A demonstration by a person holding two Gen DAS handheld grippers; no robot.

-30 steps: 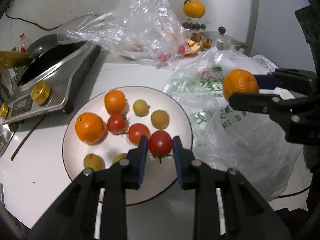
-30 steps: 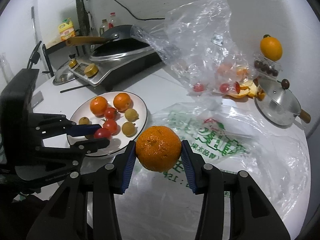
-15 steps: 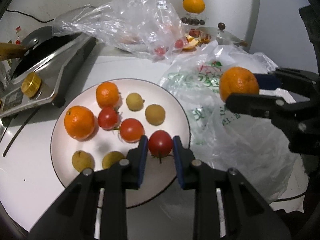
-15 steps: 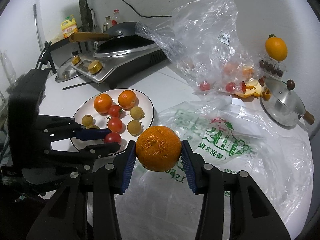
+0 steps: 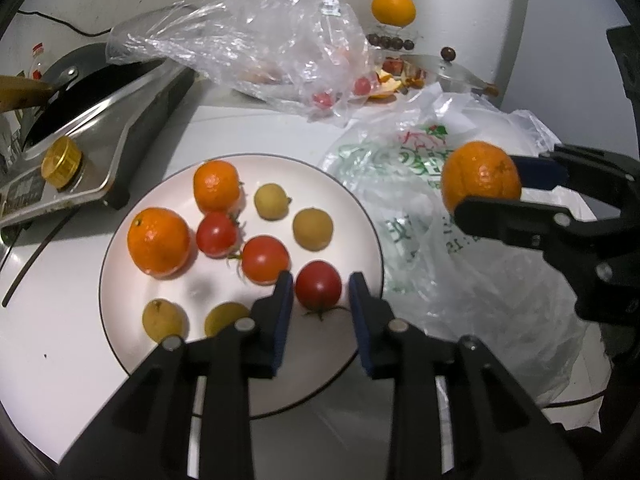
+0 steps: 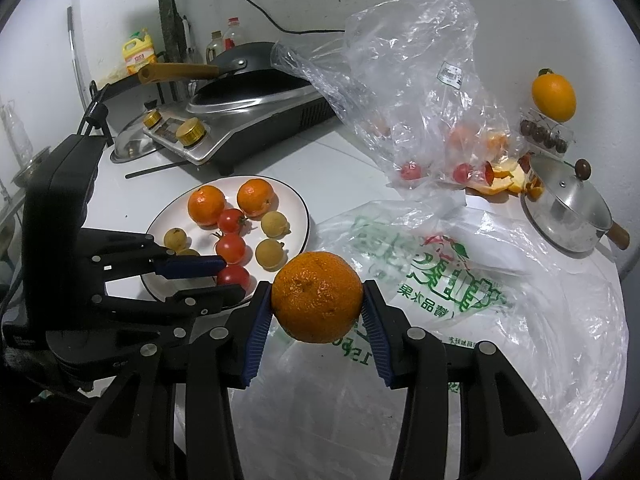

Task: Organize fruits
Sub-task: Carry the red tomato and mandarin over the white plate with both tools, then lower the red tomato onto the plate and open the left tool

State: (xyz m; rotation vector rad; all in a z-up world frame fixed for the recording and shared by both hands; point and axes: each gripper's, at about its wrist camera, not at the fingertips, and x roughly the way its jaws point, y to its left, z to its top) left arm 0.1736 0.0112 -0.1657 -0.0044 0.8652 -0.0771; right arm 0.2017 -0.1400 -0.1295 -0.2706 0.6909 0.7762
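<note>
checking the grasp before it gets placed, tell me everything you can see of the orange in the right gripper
The orange is round and deep orange, with dimpled, matte peel and a few small dark specks. It looks whole and unpeeled. The right gripper has its blue-padded jaws pressed against its two sides, holding it in the air above the printed plastic bag, beside the plate. Nothing else touches it. In the left wrist view a faint crease runs down its peel.

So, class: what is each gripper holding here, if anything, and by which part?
The right gripper clamps an orange by its two opposite sides, above the printed bag. The left gripper brackets a tomato on the plate, small gaps showing; nothing held.
</note>
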